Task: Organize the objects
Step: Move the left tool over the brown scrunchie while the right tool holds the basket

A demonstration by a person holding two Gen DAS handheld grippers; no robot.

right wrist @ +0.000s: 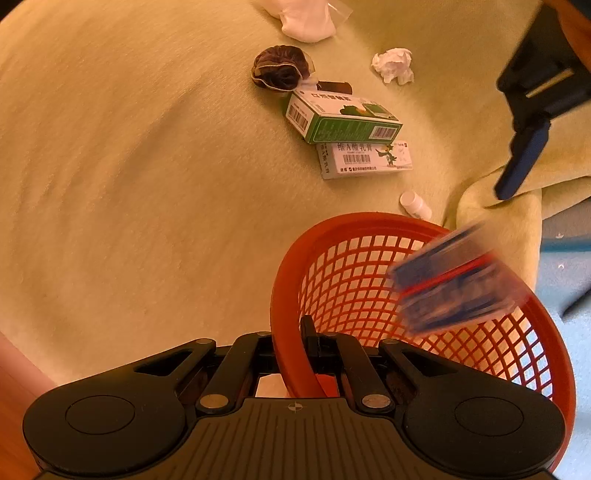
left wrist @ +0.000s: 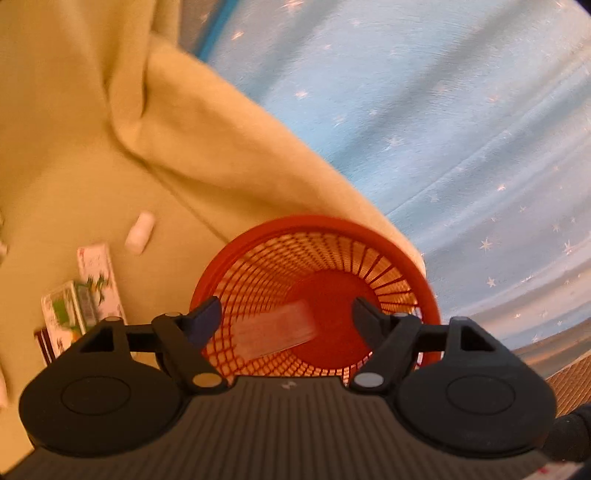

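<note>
From my left wrist view, the yellow-green blanket (left wrist: 92,166) fills the left half. At about nine o'clock lie two cartons: the green-and-white carton (left wrist: 61,315) and, just beside it, the white carton with a green plant figure (left wrist: 99,277) — its print is too blurred here to read. A small white bottle (left wrist: 139,232) lies on its side at ten o'clock from the cartons. My left gripper (left wrist: 286,314) has its fingers spread wide apart, holding nothing, directly over the mouth of the red mesh basket (left wrist: 402,254). A blurred pale box (left wrist: 275,330) shows inside the basket, between my fingertips. At one to three o'clock is blue fabric with white stars (left wrist: 443,110).

From my right wrist view, my right gripper (right wrist: 291,343) is clamped on the basket's rim (right wrist: 280,295), one finger inside the wall and one outside. At twelve o'clock sit a dark brown gathered cap (right wrist: 280,68) and a white soft bundle (right wrist: 308,18). Below them the green carton shows barcodes only; touching it, the white carton reads "维A酸乳膏" above a barcode. A crumpled white tissue (right wrist: 393,64) lies at one o'clock. The white bottle lies just beyond the basket's far rim. A blue-and-red box (right wrist: 454,280), motion-blurred, is over the basket's right side — whether it touches the mesh I cannot tell.
</note>
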